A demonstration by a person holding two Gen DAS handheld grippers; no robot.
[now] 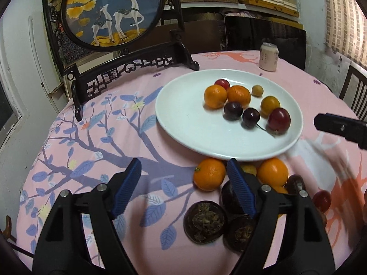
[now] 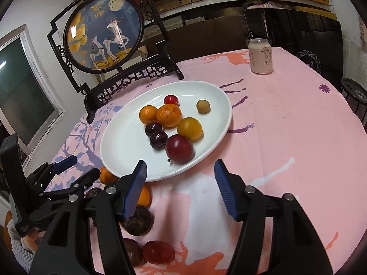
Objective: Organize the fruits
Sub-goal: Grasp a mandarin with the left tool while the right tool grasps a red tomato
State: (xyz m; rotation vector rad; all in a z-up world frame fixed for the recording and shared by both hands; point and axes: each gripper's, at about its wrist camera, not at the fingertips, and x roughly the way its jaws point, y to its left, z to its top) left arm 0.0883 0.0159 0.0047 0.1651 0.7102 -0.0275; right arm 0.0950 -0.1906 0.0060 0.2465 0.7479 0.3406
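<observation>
Both tools spread wide, nothing between the blue pads. Left tool (image 1: 183,174) low centre of its own view, hovering above the pink table (image 1: 68,126) just left of a loose orange (image 1: 209,174). Right tool (image 2: 180,171) low centre of the right wrist view, over bare cloth just short of the white plate (image 2: 119,146).

On the plate, mid-frame: two oranges (image 2: 168,115) touching, two dark cherries (image 2: 158,139), a red plum (image 2: 179,149), a yellow plum (image 2: 190,129), a small red fruit (image 2: 171,100) and a pale longan-like one (image 2: 203,106).

Still off the plate, lower centre and lower right of the left wrist view: the loose orange, a second orange (image 1: 272,171), a small yellowish fruit half hidden behind the right pad, dark purple round fruits (image 1: 204,223) with dried calyx tops, a red fruit (image 1: 321,200) near the right edge. All bunched close, several touching.

Likely trouble from here:
- Pads closing on one fruit and nudging its neighbours, round things rolling off across the cloth.
- Loose orange tucked almost under the plate rim; a careless reach liable to bump or tip the plate.
- Soft plums and cherries bruised by a hard squeeze, or squirted out of ridged pads if caught off-centre.
- Both tools near the same cluster, so a collision between them possible.
- Fruit dropped from height onto the plate scattering those already there.
</observation>
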